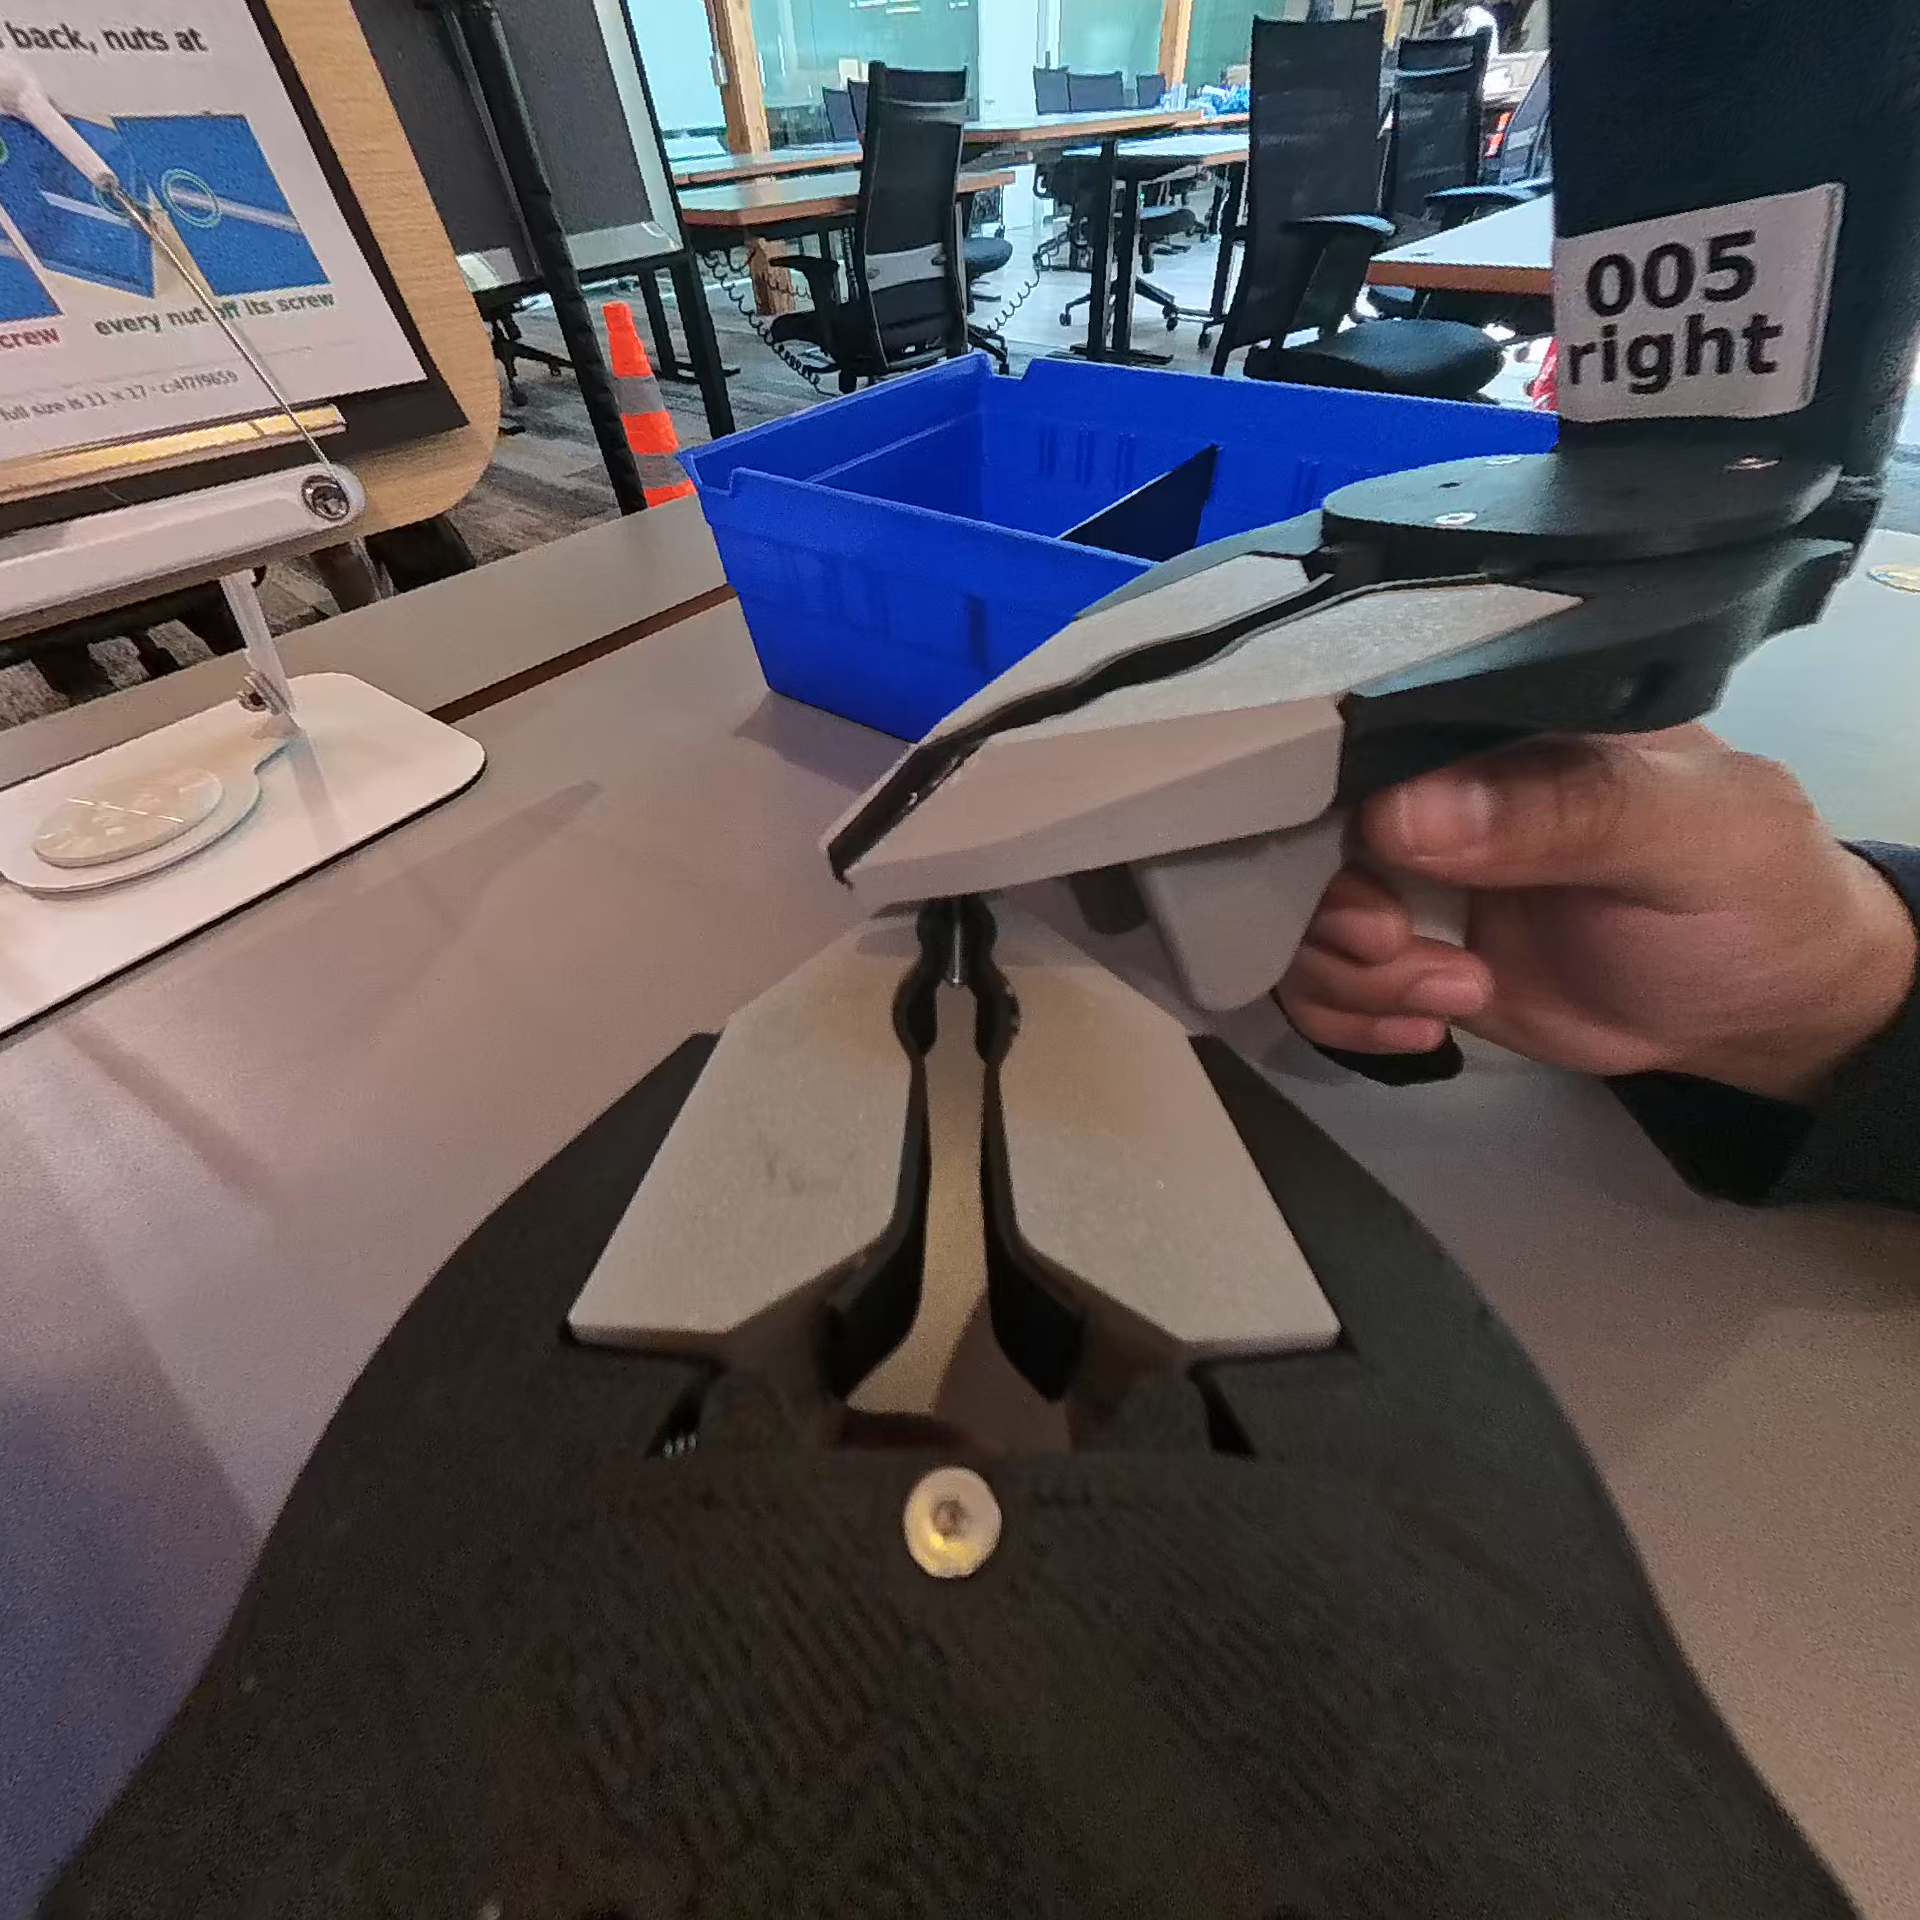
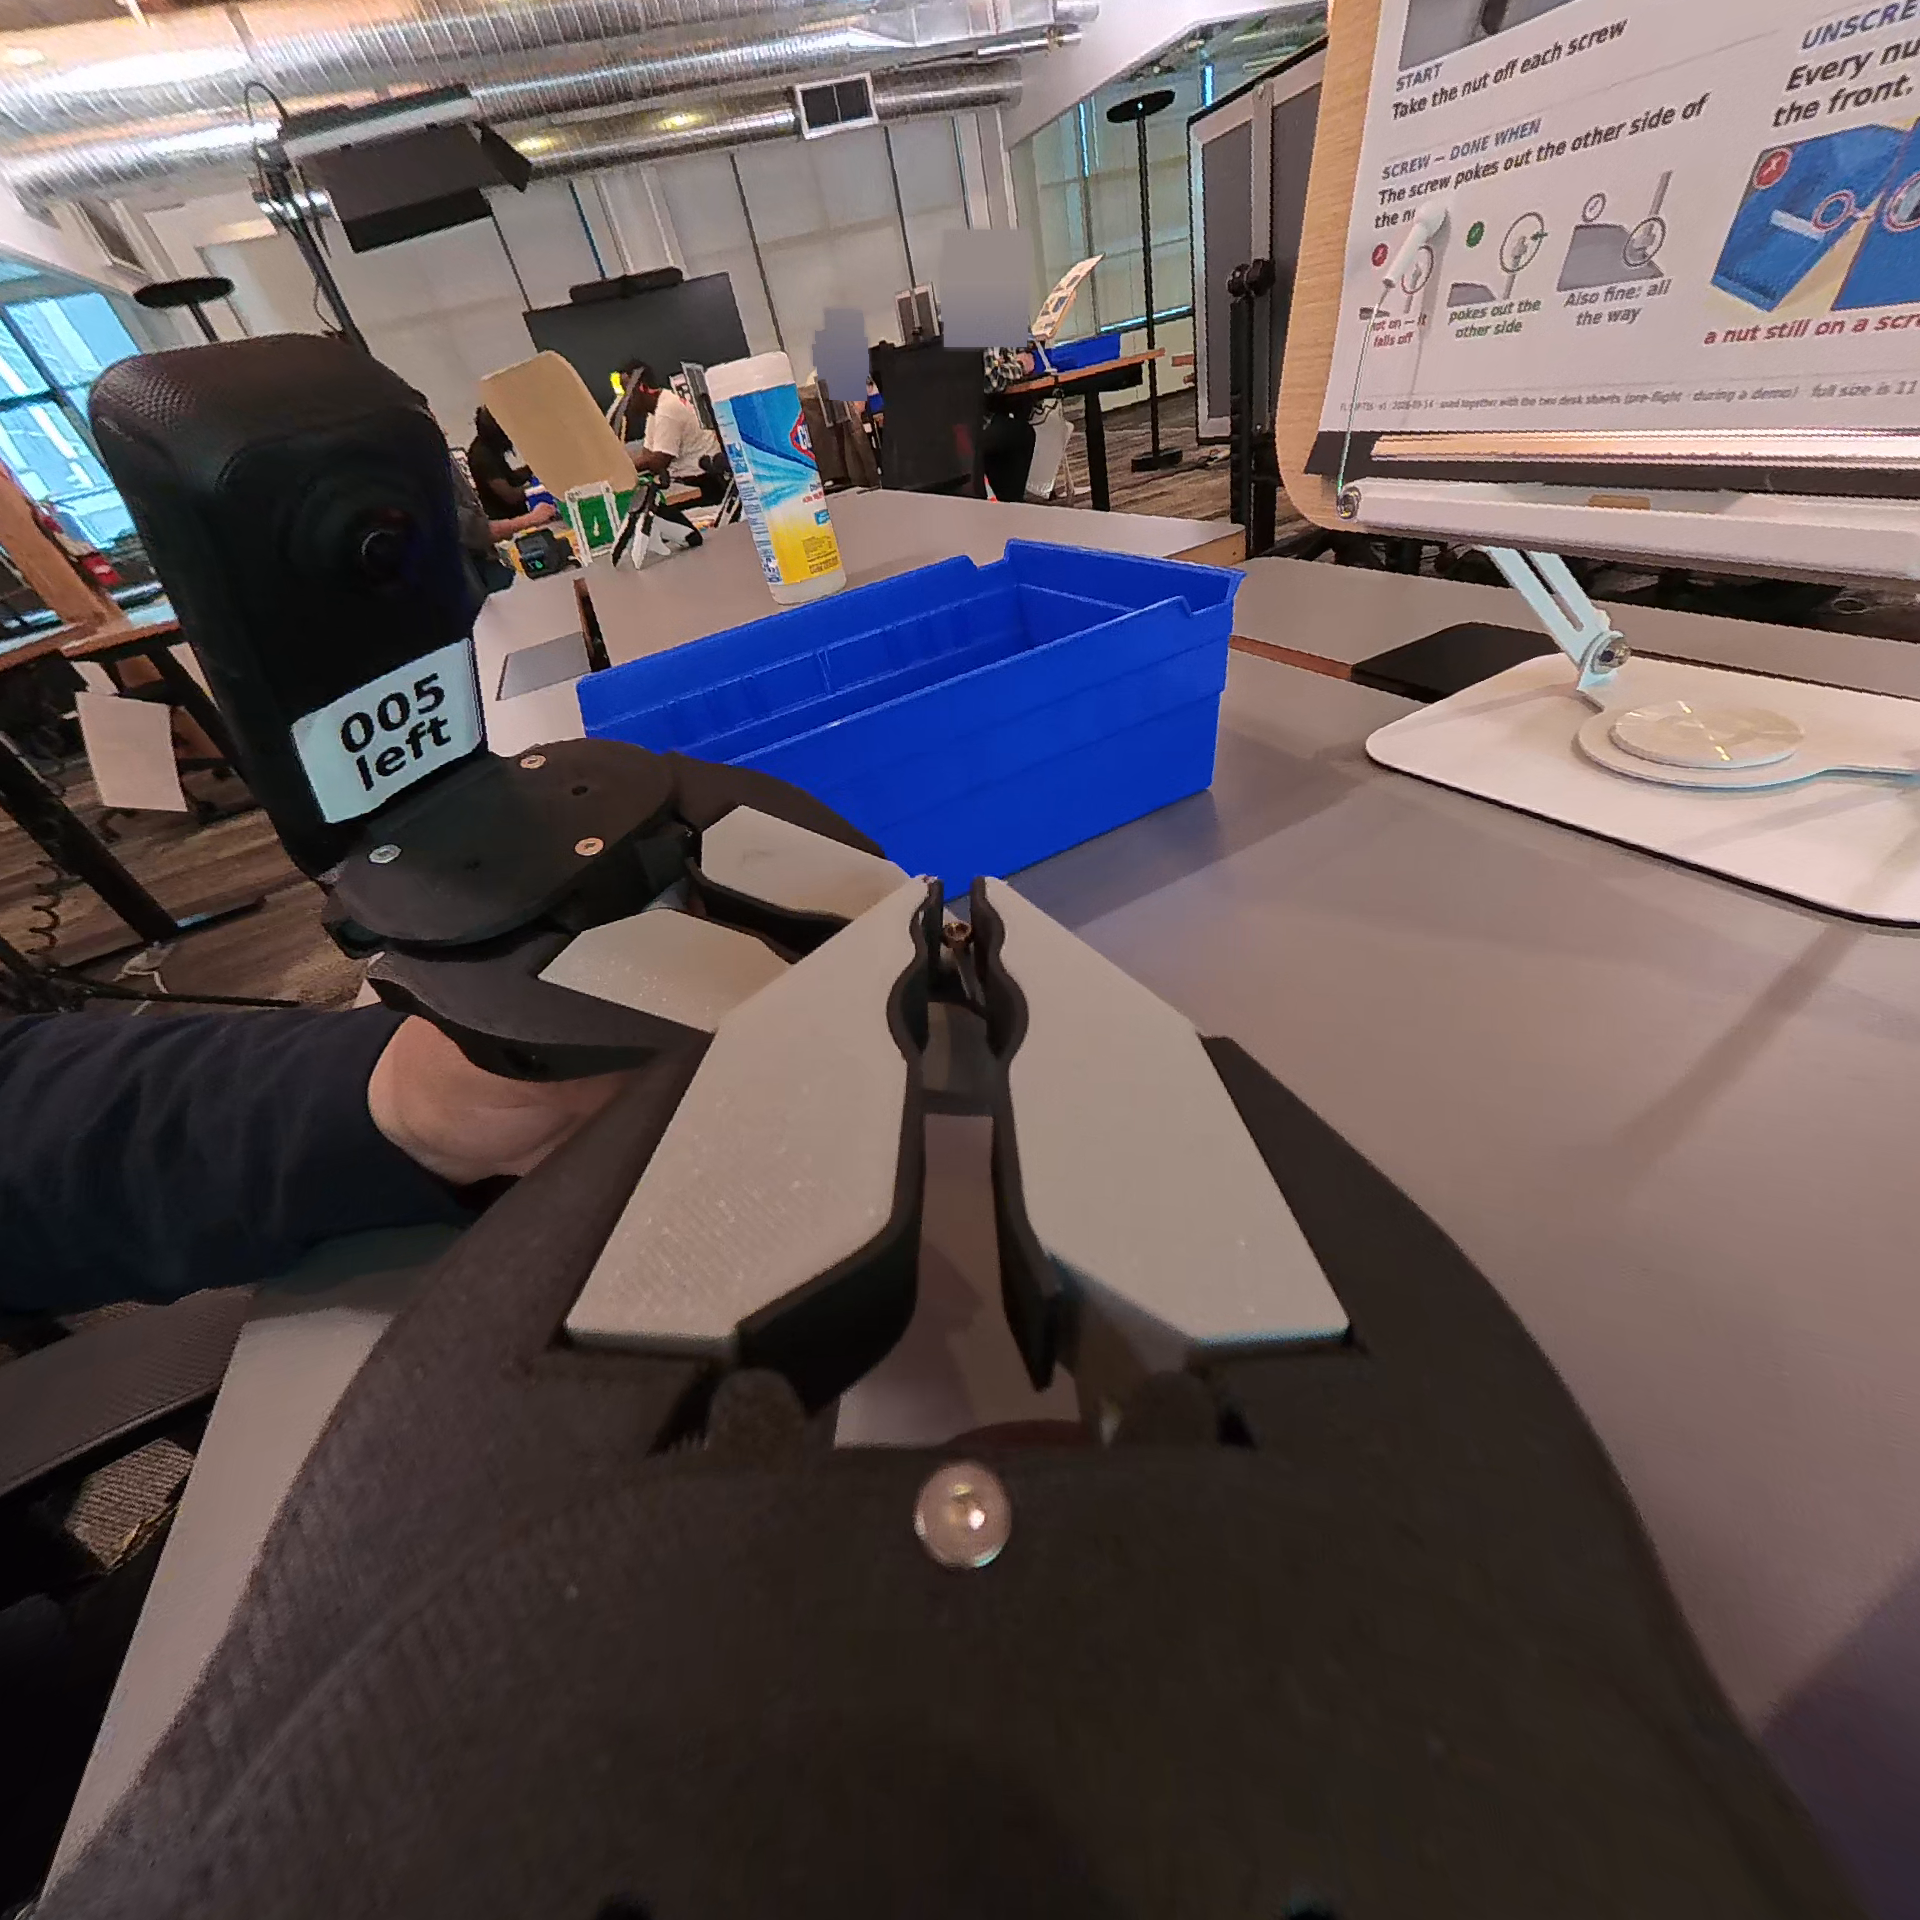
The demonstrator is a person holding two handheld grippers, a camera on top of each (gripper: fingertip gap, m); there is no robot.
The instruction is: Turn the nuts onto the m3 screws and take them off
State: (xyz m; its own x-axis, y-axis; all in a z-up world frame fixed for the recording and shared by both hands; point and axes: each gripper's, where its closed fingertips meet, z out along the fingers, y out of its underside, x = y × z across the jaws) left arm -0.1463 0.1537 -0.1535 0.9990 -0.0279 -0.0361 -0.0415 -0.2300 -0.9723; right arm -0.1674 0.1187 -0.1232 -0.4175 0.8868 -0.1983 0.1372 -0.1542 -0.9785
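Observation:
In the left wrist view my left gripper [image 1: 954, 935] is shut on a small silver screw [image 1: 953, 951] held upright at its tips, just above the grey table [image 1: 520, 987]. My right gripper [image 1: 847, 852] comes in from the right, jaws together, with its tips right over the screw's top. In the right wrist view my right gripper [image 2: 956, 896] pinches a small brass nut [image 2: 957, 932] on a dark screw shaft [image 2: 966, 975]. The left gripper's grey finger [image 2: 769, 862] reaches in from the left. A blue bin [image 1: 883, 603] stands just behind the grippers.
The blue bin [image 2: 935, 748] has a dark divider [image 1: 1153, 509]. An instruction sheet [image 1: 156, 208] sits on a white stand [image 1: 229, 790] at the left, which shows at the right in the right wrist view [image 2: 1662, 769]. A wipes canister [image 2: 774, 478] stands behind the bin. Office chairs and desks lie beyond.

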